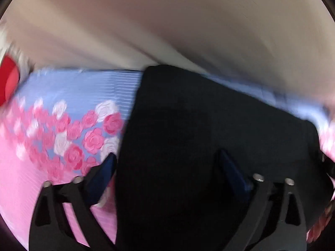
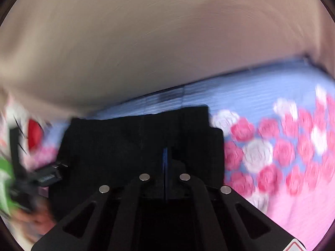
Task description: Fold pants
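Observation:
The black pants (image 1: 209, 138) lie folded into a compact stack on a blue and pink mat with roses (image 1: 62, 108). In the left wrist view my left gripper (image 1: 167, 161) is open, its blue-padded fingers (image 1: 104, 173) straddling the stack's left edge, one on the mat, one over the cloth. In the right wrist view the pants (image 2: 129, 142) lie in front of my right gripper (image 2: 165, 154). Its blue pads are pressed together; whether cloth lies between them cannot be told against the black fabric. Both views are motion-blurred.
A beige wall or floor (image 1: 167, 21) lies beyond the mat's far edge. A red object (image 1: 8, 83) sits at the far left; it also shows in the right wrist view (image 2: 34, 133). The left gripper's body and a green patch (image 2: 6, 179) appear at left.

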A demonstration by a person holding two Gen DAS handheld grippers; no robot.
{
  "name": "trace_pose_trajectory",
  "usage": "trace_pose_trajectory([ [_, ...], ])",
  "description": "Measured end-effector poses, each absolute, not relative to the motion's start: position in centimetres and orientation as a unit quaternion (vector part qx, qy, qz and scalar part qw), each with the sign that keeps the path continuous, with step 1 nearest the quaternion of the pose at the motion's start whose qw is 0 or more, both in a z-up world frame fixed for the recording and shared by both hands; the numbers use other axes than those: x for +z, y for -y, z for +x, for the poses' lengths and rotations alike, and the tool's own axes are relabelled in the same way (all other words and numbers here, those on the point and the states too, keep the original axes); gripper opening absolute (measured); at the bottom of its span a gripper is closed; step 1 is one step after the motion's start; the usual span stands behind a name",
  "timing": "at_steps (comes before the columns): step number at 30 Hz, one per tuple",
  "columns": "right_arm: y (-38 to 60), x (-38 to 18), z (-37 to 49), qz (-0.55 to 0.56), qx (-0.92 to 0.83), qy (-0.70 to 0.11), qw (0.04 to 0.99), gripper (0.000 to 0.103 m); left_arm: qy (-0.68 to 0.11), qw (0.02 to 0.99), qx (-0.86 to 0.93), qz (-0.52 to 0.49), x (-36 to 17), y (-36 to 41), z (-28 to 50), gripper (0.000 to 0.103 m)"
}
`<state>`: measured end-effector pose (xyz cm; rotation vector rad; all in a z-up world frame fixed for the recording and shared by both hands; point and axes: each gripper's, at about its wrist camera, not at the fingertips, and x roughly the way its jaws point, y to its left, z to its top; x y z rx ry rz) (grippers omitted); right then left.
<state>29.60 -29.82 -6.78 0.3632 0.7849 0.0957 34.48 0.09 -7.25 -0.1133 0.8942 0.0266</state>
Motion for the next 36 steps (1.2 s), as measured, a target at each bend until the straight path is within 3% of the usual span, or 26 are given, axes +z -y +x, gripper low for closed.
trace_pose_trajectory([
  [3, 28.3, -4.1, 26.6, 0.145, 0.066, -0.347, 0.924, 0.001, -0.416, 0.908, 0.015, -0.043, -5.7, -0.4, 33.0, 0.096],
  [6, 28.0, -6.5, 25.9, 0.093, 0.049, -0.38, 0.919, 0.0, -0.393, 0.919, 0.028, -0.016, -4.9, -0.4, 30.6, 0.096],
  [12, 28.0, -4.3, 20.0, 0.109, 0.089, -0.346, 0.928, 0.002, -0.384, 0.923, 0.015, 0.017, -4.7, -0.4, 23.6, 0.096],
  [14, 27.9, -7.7, 20.7, 0.067, 0.061, -0.396, 0.914, 0.0, -0.403, 0.913, 0.028, 0.049, -6.9, 0.2, 23.1, 0.097],
  [17, 28.9, -8.2, 19.9, 0.131, 0.072, -0.397, 0.906, 0.0, -0.421, 0.906, 0.027, 0.023, -7.0, 0.3, 23.7, 0.097],
  [20, 27.6, -6.2, 18.2, 0.093, 0.07, -0.362, 0.925, 0.0, -0.407, 0.913, 0.029, 0.018, -5.9, 0.3, 22.3, 0.096],
  [23, 28.2, -9.0, 20.3, 0.095, 0.049, -0.408, 0.907, 0.0, -0.409, 0.911, 0.038, 0.035, -5.8, 1.2, 22.0, 0.096],
  [26, 28.1, -8.0, 18.0, 0.113, 0.037, -0.393, 0.912, 0.0, -0.408, 0.912, 0.026, 0.028, -5.2, 1.4, 20.5, 0.096],
  [28, 26.4, -6.3, 15.0, 0.082, 0.02, -0.367, 0.926, 0.007, -0.398, 0.917, 0.027, 0.035, -4.5, 1.6, 18.7, 0.096],
  [32, 25.2, -4.3, 10.4, 0.074, 0.007, -0.339, 0.938, 0.009, -0.379, 0.925, 0.013, 0.033, -3.6, 1.6, 16.6, 0.096],
  [36, 25.2, -3.8, 6.5, 0.072, -0.027, -0.314, 0.946, 0.032, -0.347, 0.937, 0.017, 0.044, -2.4, 2.1, 12.5, 0.097],
])
